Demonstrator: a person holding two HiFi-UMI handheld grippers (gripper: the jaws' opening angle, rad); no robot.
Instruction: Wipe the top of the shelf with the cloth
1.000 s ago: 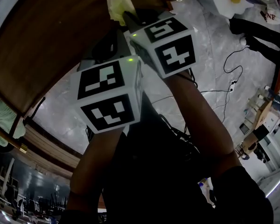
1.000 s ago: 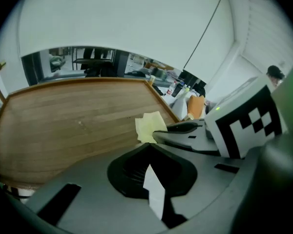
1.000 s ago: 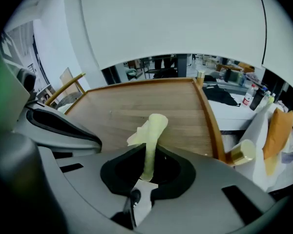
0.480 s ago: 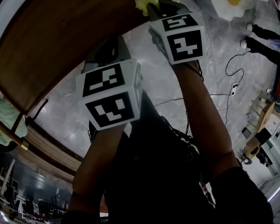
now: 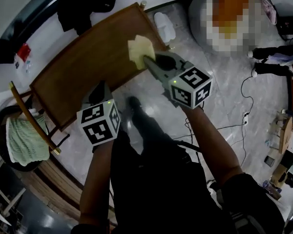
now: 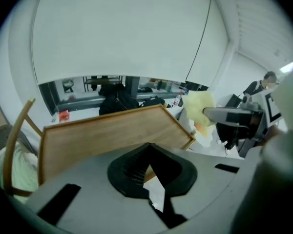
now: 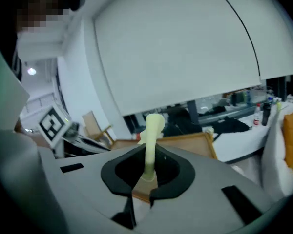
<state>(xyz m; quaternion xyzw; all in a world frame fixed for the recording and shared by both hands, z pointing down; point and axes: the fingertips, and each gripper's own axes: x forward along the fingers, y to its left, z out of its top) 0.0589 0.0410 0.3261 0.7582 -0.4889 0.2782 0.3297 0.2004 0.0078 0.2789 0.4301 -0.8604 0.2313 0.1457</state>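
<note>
1. Right tongs (image 5: 147, 60) are clamped on a yellow cloth (image 5: 139, 48), which stands up in a narrow fold from between the jaws.
2. Left tongs (image 6: 148, 146) are pressed together with nothing between them. In the head view they point at the near long edge of the wooden shelf top (image 5: 83, 77).
3. The cloth is over the shelf's right end, close to the near edge and corner. Whether it touches the wood cannot be told.
4. The rest of the shelf top is bare, open board running left from the cloth.
5. Only the head view shows a chair with a green cushion (image 5: 22, 141) at the shelf's left end and a white slipper (image 5: 164, 27) on the floor past the right end.
6. The left gripper view shows the cloth from the side, above the right corner's raised rim.
</note>
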